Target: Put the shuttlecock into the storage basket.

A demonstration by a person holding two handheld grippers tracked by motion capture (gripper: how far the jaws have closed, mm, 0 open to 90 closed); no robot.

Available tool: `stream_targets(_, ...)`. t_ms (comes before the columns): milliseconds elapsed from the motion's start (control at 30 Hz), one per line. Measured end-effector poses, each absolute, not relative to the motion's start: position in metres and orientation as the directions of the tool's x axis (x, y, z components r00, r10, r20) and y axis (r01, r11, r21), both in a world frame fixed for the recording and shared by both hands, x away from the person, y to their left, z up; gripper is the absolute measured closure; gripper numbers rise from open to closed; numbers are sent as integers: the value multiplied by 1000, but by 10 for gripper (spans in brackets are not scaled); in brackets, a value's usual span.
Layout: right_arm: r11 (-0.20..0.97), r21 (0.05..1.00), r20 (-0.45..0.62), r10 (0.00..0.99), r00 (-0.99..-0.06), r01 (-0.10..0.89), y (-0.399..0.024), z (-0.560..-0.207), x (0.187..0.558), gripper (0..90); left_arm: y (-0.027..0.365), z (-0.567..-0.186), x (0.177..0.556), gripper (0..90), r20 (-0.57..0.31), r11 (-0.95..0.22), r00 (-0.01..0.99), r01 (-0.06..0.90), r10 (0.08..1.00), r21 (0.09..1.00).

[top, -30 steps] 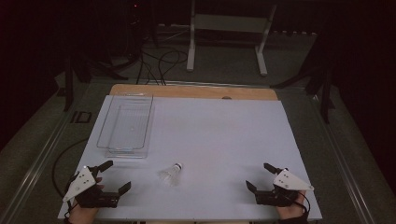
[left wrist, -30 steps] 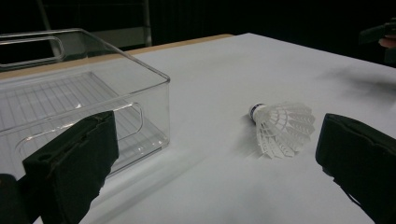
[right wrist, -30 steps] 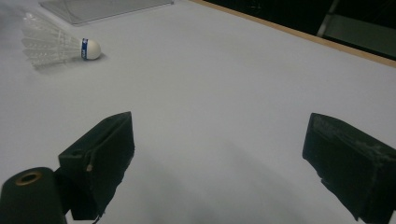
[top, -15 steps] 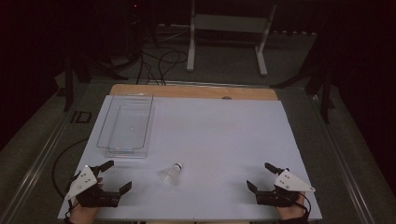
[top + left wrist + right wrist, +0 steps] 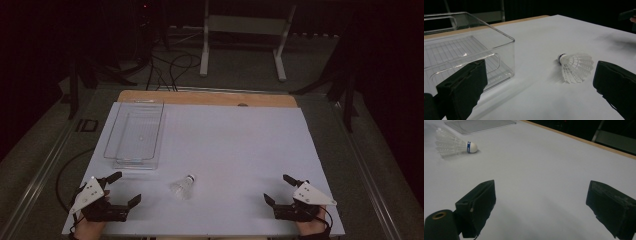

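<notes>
A wide white rectangular table (image 5: 235, 150), with a strip of bare wood along its far edge, took up the middle of the high view. On its far-left part stood a clear plastic rectangular bin (image 5: 135, 134) with a ribbed floor and cut-out handles, open at the top and holding nothing that could be made out. In the left gripper view the same bin (image 5: 461, 55) rose just beyond the left jaw, its near corner close to the camera.

At the near-left corner of the table, the black two-jaw left gripper (image 5: 125, 189) with a grey three-cornered plate on top rested in the person's hand, jaws spread wide and gripping nothing. At the near-right corner the matching black right gripper (image 5: 279, 189) sat the same way, jaws released and well apart, with bare table between them.

A small white feathered shuttlecock (image 5: 183, 186) with a blue band round its cork lay on its side on the table, just in front of the bin's near end, near the left gripper and well apart from the right one. In the left gripper view the shuttlecock (image 5: 574, 67) lay ahead between the jaws, nearer the right one, touching neither.
</notes>
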State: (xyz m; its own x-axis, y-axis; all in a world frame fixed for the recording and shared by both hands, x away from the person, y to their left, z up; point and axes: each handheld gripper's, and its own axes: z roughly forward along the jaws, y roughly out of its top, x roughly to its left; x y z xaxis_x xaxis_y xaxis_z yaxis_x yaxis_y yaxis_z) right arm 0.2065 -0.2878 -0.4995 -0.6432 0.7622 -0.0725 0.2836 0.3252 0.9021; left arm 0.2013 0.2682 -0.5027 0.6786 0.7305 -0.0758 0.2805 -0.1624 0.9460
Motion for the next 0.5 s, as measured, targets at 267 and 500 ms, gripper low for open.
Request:
stream_targets(267,326,902,-72,761,-645,284,-288,-500,207,91,267,-497,200,1,-70,-171,685,278,725,945)
stream_targets(500,322,903,-65,758,-649,286,-288,-500,207,91,266,-489,201,1,-62,-185,695,274,716,944)
